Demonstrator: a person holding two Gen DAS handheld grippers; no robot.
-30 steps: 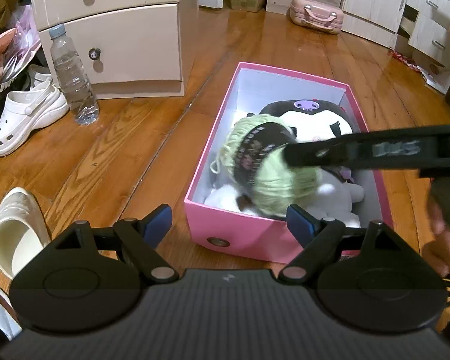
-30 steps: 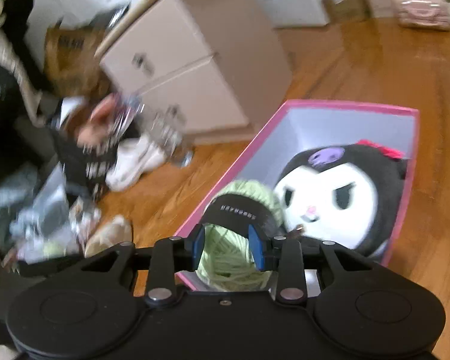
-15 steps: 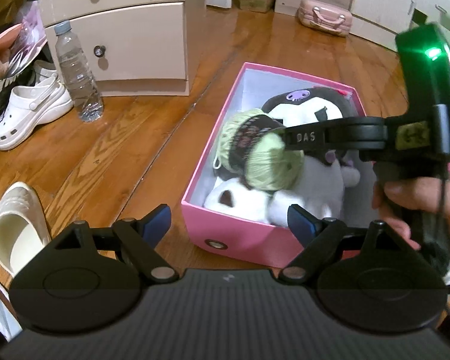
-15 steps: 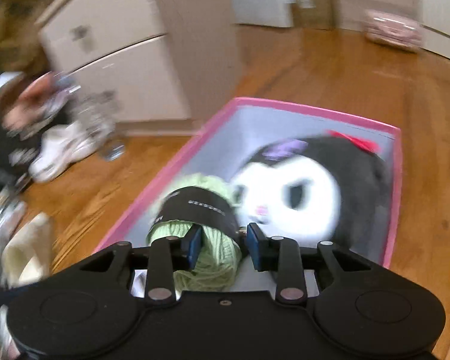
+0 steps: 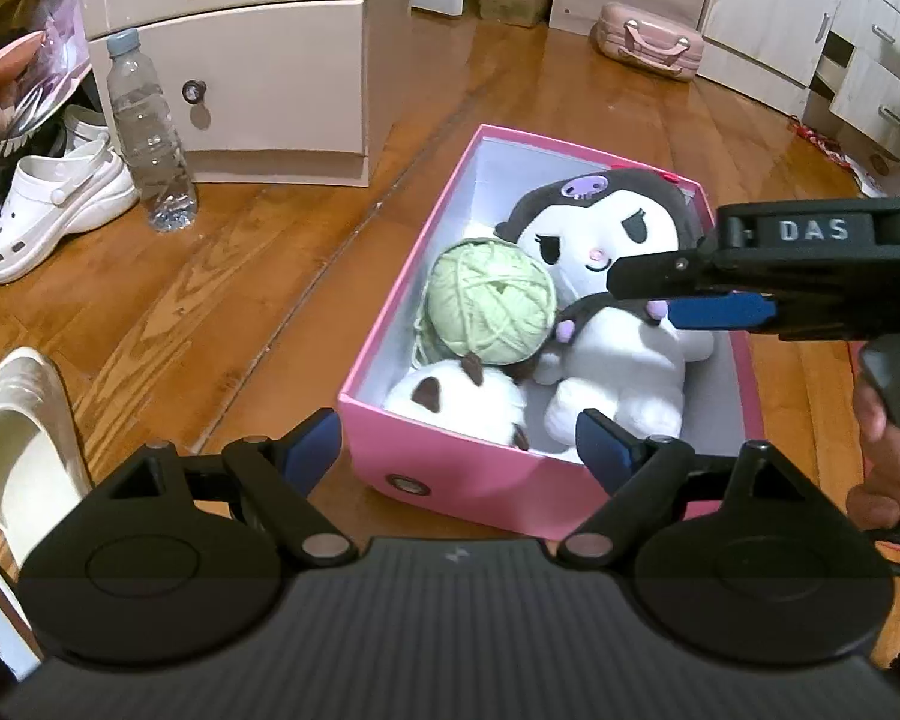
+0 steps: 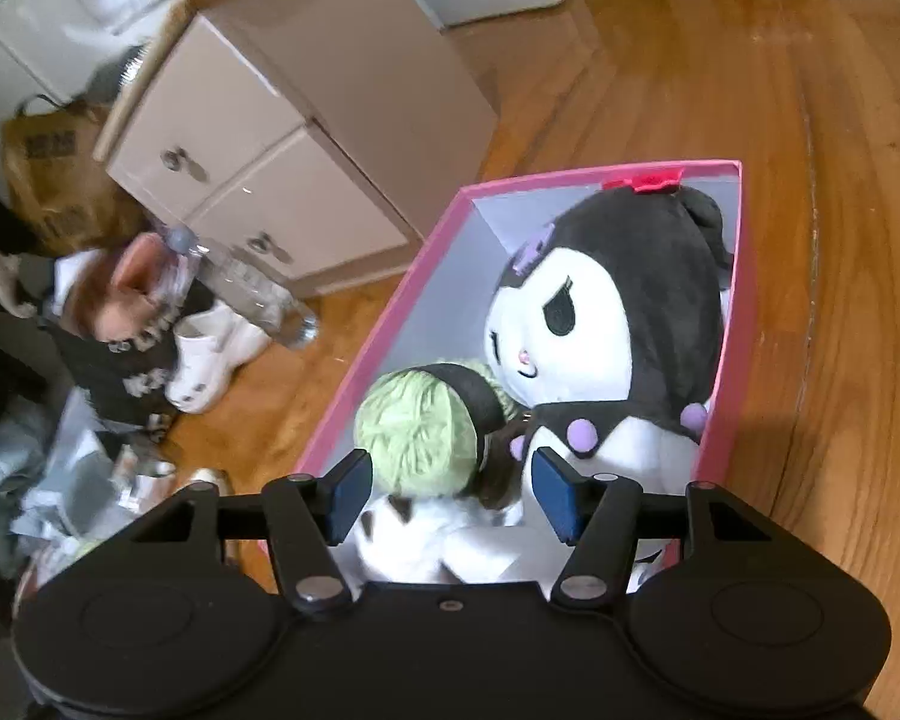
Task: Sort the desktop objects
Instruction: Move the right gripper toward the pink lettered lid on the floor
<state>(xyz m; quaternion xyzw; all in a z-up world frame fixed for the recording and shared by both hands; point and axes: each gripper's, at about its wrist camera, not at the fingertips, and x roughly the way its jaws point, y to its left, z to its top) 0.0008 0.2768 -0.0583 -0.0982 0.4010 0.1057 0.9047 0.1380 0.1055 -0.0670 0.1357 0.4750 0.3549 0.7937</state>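
Right wrist view — round fuzzy green yarn ball point(image 6: 417, 438), soft plush point(image 6: 594, 348), pink cardboard box point(image 6: 384, 330)

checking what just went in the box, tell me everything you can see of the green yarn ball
The green yarn ball is a round, pale green skein of wound fuzzy strands with a black paper band around it. It lies inside the pink box near its left wall, leaning against the black-and-white plush and resting on a small white plush. Neither gripper touches it.
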